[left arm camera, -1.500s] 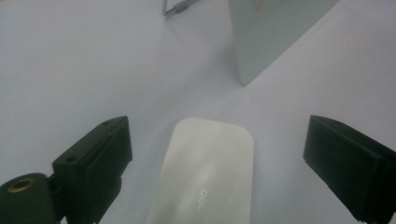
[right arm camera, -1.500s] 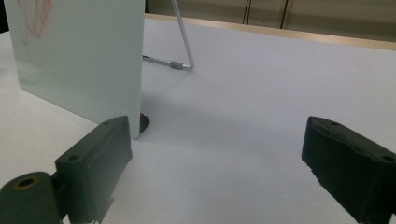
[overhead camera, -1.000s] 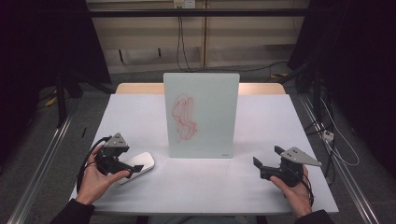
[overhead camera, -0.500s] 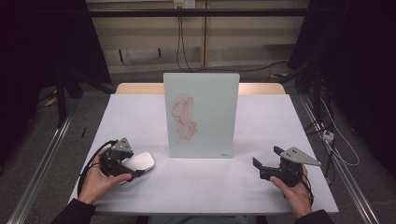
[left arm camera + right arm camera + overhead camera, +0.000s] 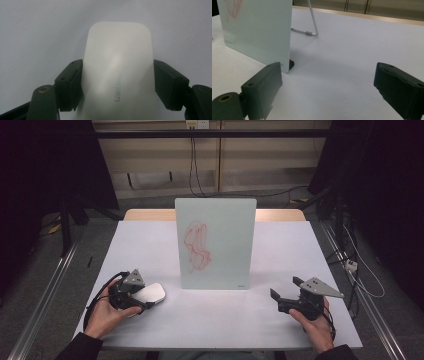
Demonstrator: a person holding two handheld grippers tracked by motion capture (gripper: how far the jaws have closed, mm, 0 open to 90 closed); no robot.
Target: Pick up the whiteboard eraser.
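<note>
A white rounded block (image 5: 156, 292) with faint raised lettering lies on the white table at the near left. My left gripper (image 5: 148, 298) has just been closing its jaws and is now shut on it. In the left gripper view both pads (image 5: 71, 85) press the long sides of the block (image 5: 117, 62). My right gripper (image 5: 286, 288) rests at the near right, open, with only bare table between its jaws (image 5: 329, 77). A glass board (image 5: 216, 242) with a red scribble stands upright mid-table.
The board (image 5: 257, 30) leans on a thin metal stand (image 5: 313, 22) behind it, left of my right gripper. The white tabletop (image 5: 300, 250) ends at a wooden strip at the back. Cables and rails run along the floor on both sides.
The left gripper slid forward around the white block and its jaws closed from wide apart onto the block's sides. The right gripper and the board stayed put.
</note>
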